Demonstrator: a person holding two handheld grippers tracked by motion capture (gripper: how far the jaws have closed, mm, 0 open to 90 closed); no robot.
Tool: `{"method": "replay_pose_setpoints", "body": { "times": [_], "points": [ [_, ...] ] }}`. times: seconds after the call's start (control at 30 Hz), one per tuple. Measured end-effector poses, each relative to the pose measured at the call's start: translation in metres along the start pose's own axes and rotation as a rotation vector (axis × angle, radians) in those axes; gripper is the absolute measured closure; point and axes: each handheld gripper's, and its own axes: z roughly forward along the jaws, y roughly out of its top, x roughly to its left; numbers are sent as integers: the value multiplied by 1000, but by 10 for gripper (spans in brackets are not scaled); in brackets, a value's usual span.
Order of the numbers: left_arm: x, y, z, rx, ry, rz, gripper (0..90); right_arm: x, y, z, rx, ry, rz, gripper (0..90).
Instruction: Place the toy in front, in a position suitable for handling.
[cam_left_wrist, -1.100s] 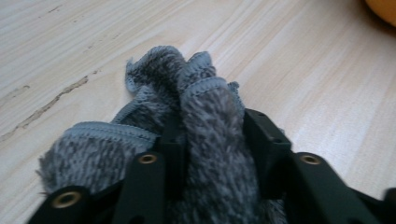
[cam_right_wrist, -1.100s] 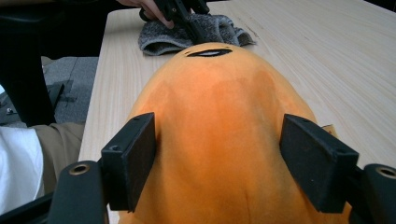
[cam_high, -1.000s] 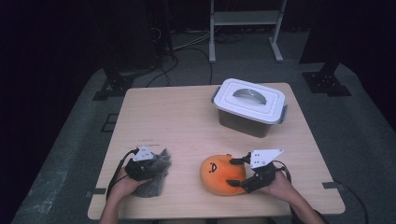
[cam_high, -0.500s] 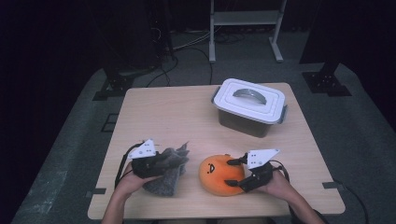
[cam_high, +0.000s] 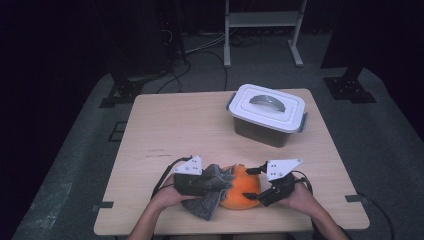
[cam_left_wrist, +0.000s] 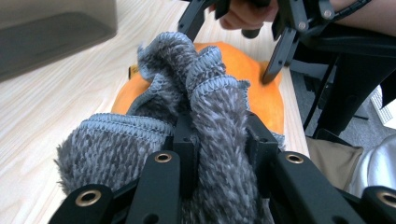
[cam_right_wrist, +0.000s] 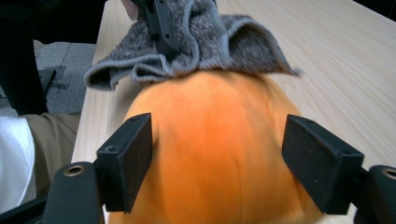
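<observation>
An orange pumpkin (cam_high: 246, 189) sits near the table's front edge. My right gripper (cam_high: 253, 184) holds it from the right, one pad on each flank, and is shut on it. Those jaws have just been opening a little, and the pumpkin (cam_right_wrist: 210, 140) still fills the gap between them. My left gripper (cam_high: 216, 183) is shut on a fuzzy grey cloth (cam_high: 204, 205). It holds the cloth against the pumpkin's left side, so cloth drapes over the top and down to the table. In the left gripper view the cloth (cam_left_wrist: 219, 98) bunches between the jaws, with the pumpkin (cam_left_wrist: 264, 93) behind it.
A lidded container (cam_high: 267, 107) with a white lid and grey handle stands at the back right of the wooden table (cam_high: 175, 125). Dark floor, cables and stand legs surround the table. The person's forearms come in at the front edge.
My left gripper has carried the grey cloth rightward and slightly up, from the table beside the pumpkin onto it, and the cloth now covers its face. The right gripper has stayed put.
</observation>
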Motion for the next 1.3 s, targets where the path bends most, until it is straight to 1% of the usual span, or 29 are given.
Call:
{"method": "replay_pose_setpoints", "body": {
  "times": [0.03,0.07,0.2,0.33,0.37,0.43,0.53,0.57,0.67,0.7,0.73,0.77,0.8,0.83,0.87,0.9,0.93,0.97,1.0,1.03,1.07,1.1,1.13,1.17,1.2,1.23,1.27,1.3],
  "points": [
    [-2,-2,-1,4,4,2,707,1,-1,-5,17,-5,-17,239],
    [-2,-3,-2,3,5,-2,707,1,-1,-6,21,-8,-17,239],
    [-2,-5,-4,9,9,-6,704,0,-5,-8,35,-10,3,236],
    [-2,-6,-5,12,14,-8,703,-2,-4,-11,43,-2,8,235],
    [-2,-6,-4,12,13,-8,703,-4,-6,-11,34,8,39,230],
    [-1,-8,-3,6,6,-16,703,-5,-8,-9,36,15,59,218],
    [-1,-9,-2,8,-1,-19,703,-4,-8,-6,51,11,50,209],
    [0,-11,-2,6,-3,-27,703,-3,-8,-1,68,10,44,210],
    [1,-12,-3,4,-1,-37,701,-3,-8,4,69,15,53,227],
    [1,-11,-4,7,1,-40,700,-6,-8,8,67,27,49,356],
    [1,-11,-4,7,1,-40,700,-6,-8,8,67,27,49,356],
    [0,-9,-8,-2,-6,-37,701,-8,-7,8,66,38,26,494],
    [0,-9,-8,-2,-6,-37,702,-9,-6,8,60,37,17,541],
    [0,-6,-11,-10,-4,-37,703,-10,-5,10,48,34,2,587],
    [0,-5,-14,-23,-2,-38,704,-10,-5,10,48,34,2,587],
    [-1,-2,-20,-50,-7,-35,704,-10,-2,15,30,51,-1,628],
    [-1,-2,-20,-50,-7,-35,705,-10,-2,15,30,51,-1,628],
    [-2,0,-24,-77,-18,-35,705,-6,4,24,24,64,-23,631],
    [-2,0,-24,-77,-18,-35,704,-6,4,24,24,64,-23,631],
    [-5,3,-26,-84,-28,-24,704,-2,10,34,26,80,-60,631],
    [-5,3,-26,-84,-28,-24,704,-1,12,36,31,83,-73,630],
    [-6,4,-26,-69,-19,-10,704,0,14,38,39,84,-89,630],
    [-6,4,-27,-57,-9,-2,704,0,14,38,39,84,-89,630],
    [-5,1,-28,-53,3,-8,704,-3,16,37,53,86,-102,631],
    [-5,1,-28,-53,3,-8,704,-3,16,37,53,86,-102,631],
    [0,-4,-31,-30,29,-11,704,-5,12,33,62,79,-97,635],
    [0,-4,-31,-30,29,-11,704,-5,12,33,62,79,-97,635],
    [5,-10,-37,-43,40,-46,703,-8,9,29,55,78,-76,637]
  ]
}}
